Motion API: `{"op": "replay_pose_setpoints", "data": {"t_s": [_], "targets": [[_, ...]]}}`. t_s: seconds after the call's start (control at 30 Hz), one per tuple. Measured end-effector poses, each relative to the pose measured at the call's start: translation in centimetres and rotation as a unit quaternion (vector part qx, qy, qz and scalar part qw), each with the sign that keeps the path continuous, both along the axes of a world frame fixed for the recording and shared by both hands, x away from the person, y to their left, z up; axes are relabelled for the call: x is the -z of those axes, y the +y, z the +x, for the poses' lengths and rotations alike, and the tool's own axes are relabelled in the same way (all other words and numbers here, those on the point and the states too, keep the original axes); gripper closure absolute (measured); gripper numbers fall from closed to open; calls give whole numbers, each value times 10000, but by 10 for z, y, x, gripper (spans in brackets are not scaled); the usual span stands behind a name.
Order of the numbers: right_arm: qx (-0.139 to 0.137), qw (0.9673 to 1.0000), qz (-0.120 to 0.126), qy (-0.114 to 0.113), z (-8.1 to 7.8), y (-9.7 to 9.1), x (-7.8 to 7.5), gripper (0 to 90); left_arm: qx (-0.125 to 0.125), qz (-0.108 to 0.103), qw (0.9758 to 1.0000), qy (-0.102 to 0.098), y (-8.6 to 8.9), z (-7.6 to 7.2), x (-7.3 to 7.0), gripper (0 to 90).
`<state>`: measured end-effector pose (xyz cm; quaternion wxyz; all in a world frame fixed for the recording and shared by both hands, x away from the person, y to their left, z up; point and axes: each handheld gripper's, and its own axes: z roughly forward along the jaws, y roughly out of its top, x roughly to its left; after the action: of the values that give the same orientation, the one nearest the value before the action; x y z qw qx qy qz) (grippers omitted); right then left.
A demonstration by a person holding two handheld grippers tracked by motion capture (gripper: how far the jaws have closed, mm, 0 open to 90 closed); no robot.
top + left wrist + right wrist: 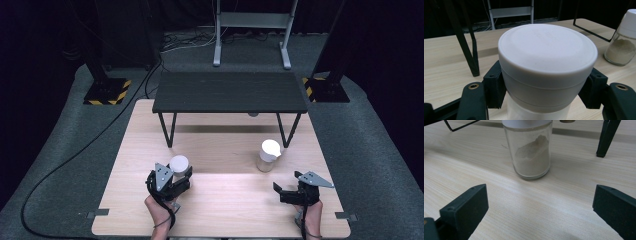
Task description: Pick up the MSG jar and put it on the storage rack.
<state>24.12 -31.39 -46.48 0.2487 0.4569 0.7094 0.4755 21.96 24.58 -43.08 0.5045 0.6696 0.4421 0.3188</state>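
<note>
A jar with a wide white lid (546, 57) stands on the wooden table (225, 205), left of centre (179, 163). My left gripper (178, 173) is shut on it; its black jaws press on both sides just under the lid. A second glass jar (531, 155), part full of pale powder and capped with a white lid (270, 148), stands right of centre. My right gripper (289, 184) rests near the table's front right, open, its jaws wide apart with bare wood between them. That jar stands a short way in front of it, untouched.
A low black shelf on thin black legs (229, 91) stands across the far half of the table, one leg (605, 138) close behind the powder jar. A grey metal stand (252, 30) and cables (75, 155) lie on the carpet beyond.
</note>
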Motion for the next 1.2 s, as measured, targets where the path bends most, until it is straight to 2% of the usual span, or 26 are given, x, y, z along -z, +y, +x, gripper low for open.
{"op": "replay_pose_setpoints", "data": {"t_s": [0.3,0.67,0.87,1.2], "targets": [[-9,10000,4,-6,0,0,0,0,122,33,9999,90,-1,6,-13,342],[-9,10000,9,-9,0,0,0,0,272,56,9996,68,0,13,-24,342],[-8,10000,0,-13,0,0,0,0,312,-4,9995,81,2,16,-28,342],[-18,10000,-16,-6,0,0,0,0,426,45,9991,-2,1,22,-39,342]]}}
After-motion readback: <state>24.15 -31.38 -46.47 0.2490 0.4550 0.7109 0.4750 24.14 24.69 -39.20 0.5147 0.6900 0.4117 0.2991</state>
